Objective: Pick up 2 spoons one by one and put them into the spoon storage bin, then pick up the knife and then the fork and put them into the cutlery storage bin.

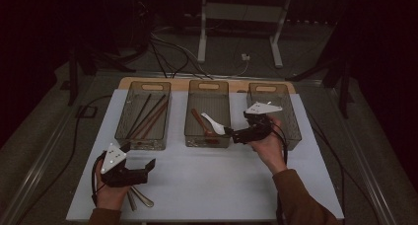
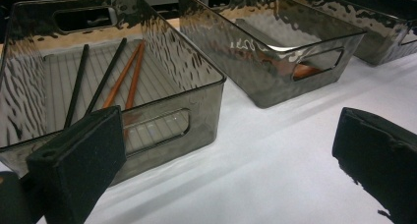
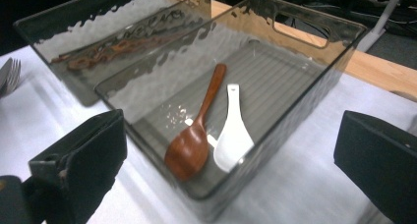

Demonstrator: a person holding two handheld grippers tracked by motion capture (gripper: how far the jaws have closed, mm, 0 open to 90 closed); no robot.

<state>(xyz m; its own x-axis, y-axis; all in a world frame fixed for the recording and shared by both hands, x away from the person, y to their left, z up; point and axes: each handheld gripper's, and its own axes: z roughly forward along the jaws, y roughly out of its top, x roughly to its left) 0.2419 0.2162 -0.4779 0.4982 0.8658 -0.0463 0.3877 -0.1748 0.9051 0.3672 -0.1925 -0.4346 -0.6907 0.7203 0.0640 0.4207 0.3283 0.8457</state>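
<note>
Right gripper [image 1: 235, 134], jaws wide and empty beside the white spoon [image 3: 233, 133] in the middle bin [image 3: 295, 94], should pull clear without nudging it.

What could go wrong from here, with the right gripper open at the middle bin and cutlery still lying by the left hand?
1. The right gripper sits close to the middle bin's near wall; pulling back carelessly could nudge the bin.
2. The white spoon rests against the wooden spoon; another drop could knock them about.
3. The cutlery lies near the table's front edge, partly under the left gripper; a sweep could push it off.
</note>
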